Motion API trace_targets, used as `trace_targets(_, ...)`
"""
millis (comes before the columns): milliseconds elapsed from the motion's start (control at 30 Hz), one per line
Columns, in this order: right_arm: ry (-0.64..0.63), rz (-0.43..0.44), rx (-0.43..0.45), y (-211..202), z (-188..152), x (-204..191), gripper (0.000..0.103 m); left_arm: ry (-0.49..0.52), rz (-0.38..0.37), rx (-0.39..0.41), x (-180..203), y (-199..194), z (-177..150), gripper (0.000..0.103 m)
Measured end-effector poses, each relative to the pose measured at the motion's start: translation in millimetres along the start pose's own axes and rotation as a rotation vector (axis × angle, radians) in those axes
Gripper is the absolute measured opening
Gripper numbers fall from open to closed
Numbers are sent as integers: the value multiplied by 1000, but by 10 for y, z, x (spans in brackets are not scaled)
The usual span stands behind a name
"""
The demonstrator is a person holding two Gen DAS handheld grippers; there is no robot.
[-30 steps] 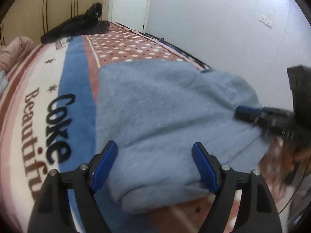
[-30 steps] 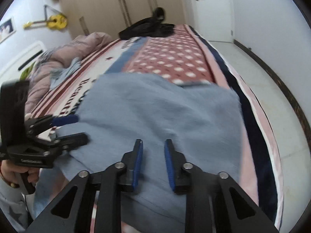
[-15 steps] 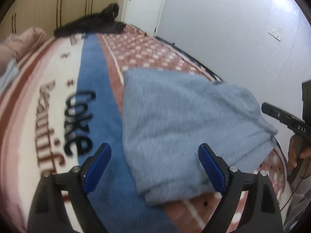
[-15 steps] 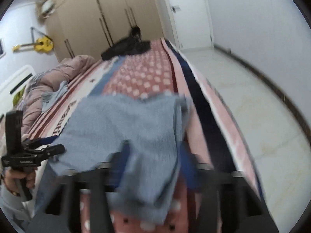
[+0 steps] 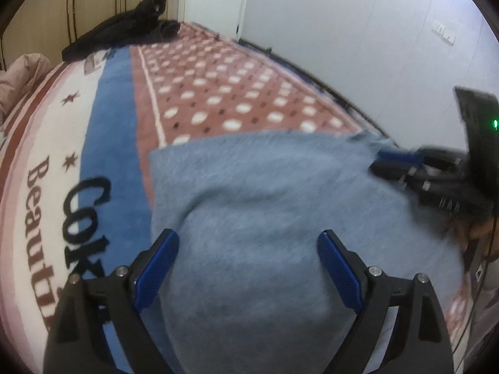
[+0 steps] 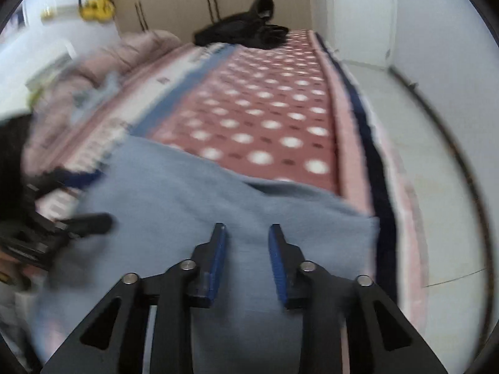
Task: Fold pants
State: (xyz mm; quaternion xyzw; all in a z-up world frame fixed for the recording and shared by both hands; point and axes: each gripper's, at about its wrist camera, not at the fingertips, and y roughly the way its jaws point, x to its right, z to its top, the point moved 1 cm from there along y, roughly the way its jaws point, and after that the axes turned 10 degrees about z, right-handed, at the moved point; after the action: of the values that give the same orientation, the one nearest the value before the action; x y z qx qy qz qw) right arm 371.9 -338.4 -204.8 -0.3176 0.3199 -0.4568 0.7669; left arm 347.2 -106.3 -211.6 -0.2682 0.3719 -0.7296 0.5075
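Observation:
The folded light-blue pants (image 5: 255,205) lie on the patterned bed blanket (image 5: 103,118). My left gripper (image 5: 248,243) is wide open, its blue pads just above the near part of the pants. My right gripper (image 6: 246,233) is part open with a narrow gap, over the pants (image 6: 193,205), holding nothing. The right gripper also shows in the left wrist view (image 5: 396,162) at the pants' far right corner. The left gripper shows blurred in the right wrist view (image 6: 84,221) at the pants' left side.
A black garment (image 5: 121,31) lies at the far end of the bed. A pink quilt (image 6: 103,62) is bunched on the left side. The bed's right edge (image 6: 377,168) drops to a white floor (image 6: 421,143). A white wall and door stand beyond.
Both grippers have moved back in over the pants. The right gripper's jaws have narrowed from a wide, blurred spread. The pants lie as before.

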Motion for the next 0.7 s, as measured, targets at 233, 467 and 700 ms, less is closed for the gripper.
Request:
trace_targets(233, 246, -57, 47, -177, -245, 526, 67, -115, -58, -37, -254, -70, -116, 91)
trace_targets(467, 331, 114, 128, -665, -600, 399, 75, -252, -212, -94, -583, -155, -333, 91)
trace_targets(700, 302, 149, 110, -613, -1035, 142, 75, -116, -175, -85, -393, -300, -616, 91)
